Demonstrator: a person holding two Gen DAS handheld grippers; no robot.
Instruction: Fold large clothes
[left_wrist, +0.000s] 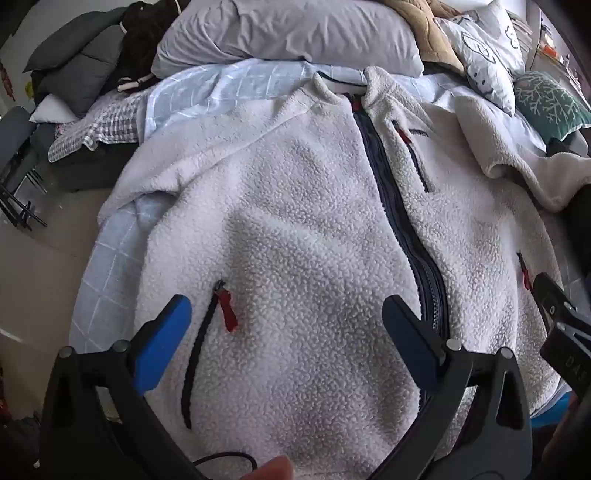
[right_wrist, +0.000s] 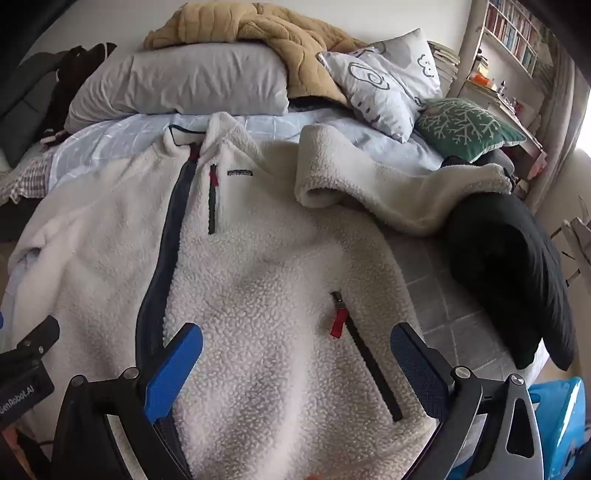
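A bed with a pale blue checked sheet (right_wrist: 351, 127) fills the room ahead of the tongs. Pillows (right_wrist: 184, 85) and a tan quilt (right_wrist: 258, 33) lie beyond; bookshelves (right_wrist: 513, 33) stand far right, by bright daylight.

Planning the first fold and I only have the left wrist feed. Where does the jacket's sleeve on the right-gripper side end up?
Observer: The sleeve lies bent across the bed toward the green cushion, its far end resting on a black garment.
Operator: Any branding on the chest?
Observer: Yes, a small dark label beside the chest pocket zip.
Operator: Right gripper holding anything?
Observer: No. The right gripper hovers open over the fleece jacket, its fingers either side of the red-tabbed pocket zip.
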